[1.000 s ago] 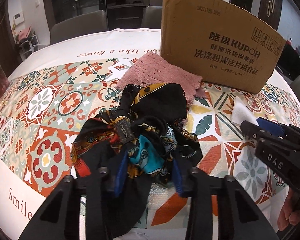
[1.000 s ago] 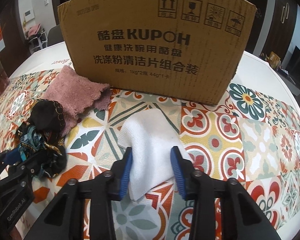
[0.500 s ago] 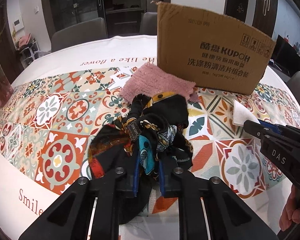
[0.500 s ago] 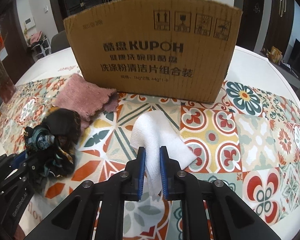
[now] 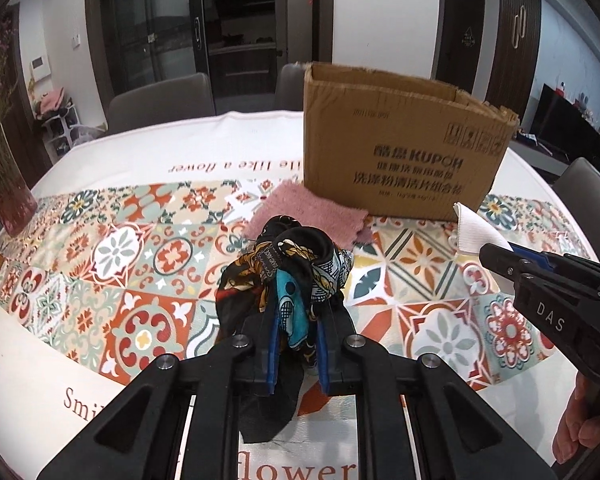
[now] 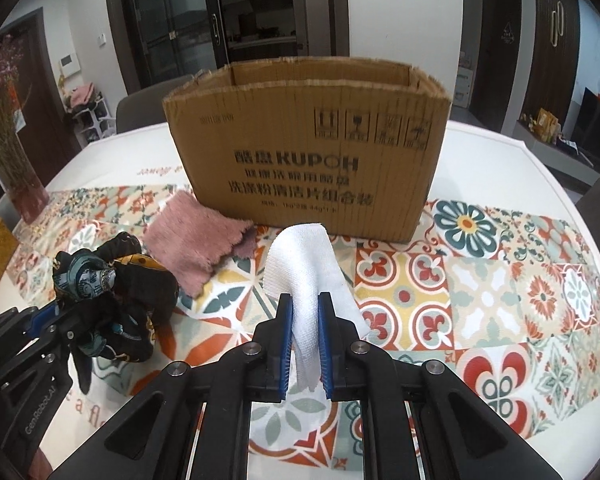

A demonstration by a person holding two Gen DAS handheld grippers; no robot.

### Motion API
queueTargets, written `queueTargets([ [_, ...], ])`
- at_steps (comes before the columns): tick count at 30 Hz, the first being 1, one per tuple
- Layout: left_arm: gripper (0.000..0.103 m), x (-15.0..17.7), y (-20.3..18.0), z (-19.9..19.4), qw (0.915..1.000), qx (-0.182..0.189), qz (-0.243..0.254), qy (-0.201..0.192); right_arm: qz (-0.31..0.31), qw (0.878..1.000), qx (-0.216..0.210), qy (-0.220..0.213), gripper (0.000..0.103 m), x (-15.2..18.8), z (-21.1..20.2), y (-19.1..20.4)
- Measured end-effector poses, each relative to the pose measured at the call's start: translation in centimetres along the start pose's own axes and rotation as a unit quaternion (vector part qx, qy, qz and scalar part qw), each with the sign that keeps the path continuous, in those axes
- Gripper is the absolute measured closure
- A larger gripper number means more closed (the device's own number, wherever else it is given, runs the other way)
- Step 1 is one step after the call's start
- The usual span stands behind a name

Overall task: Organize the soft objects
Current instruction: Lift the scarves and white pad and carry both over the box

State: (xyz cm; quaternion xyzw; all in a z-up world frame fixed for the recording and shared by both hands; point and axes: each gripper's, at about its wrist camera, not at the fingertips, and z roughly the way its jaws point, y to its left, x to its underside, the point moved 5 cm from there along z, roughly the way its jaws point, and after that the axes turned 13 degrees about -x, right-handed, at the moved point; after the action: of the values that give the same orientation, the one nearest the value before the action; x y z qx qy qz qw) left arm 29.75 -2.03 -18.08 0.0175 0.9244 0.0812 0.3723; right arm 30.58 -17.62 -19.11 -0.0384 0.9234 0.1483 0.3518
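I see the dark patterned scarf (image 5: 296, 276) bunched at center frame, hanging lifted. White cloth (image 6: 306, 280) at center, draped in a peak, also lifted. Pink fluffy cloth (image 6: 200, 240) flat at left-center, touching the open cardboard box (image 6: 308, 152) behind it.

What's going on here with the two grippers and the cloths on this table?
A person is tidying soft items with a handheld gripper in each hand. The left gripper is shut on a dark patterned scarf, and the right gripper is shut on a white cloth; both hang bunched from the grippers. A pink towel lies on the patterned tablecloth in front of an open cardboard box, the likely destination.
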Motion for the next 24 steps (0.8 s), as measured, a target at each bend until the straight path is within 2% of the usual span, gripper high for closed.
queueTargets([
  [24,0.087,-5.1,0.6,-7.3,0.9954,0.030,-0.006,-0.090,-0.005,0.995,-0.004,-0.095,0.090,-4.1,-7.8,2.2],
])
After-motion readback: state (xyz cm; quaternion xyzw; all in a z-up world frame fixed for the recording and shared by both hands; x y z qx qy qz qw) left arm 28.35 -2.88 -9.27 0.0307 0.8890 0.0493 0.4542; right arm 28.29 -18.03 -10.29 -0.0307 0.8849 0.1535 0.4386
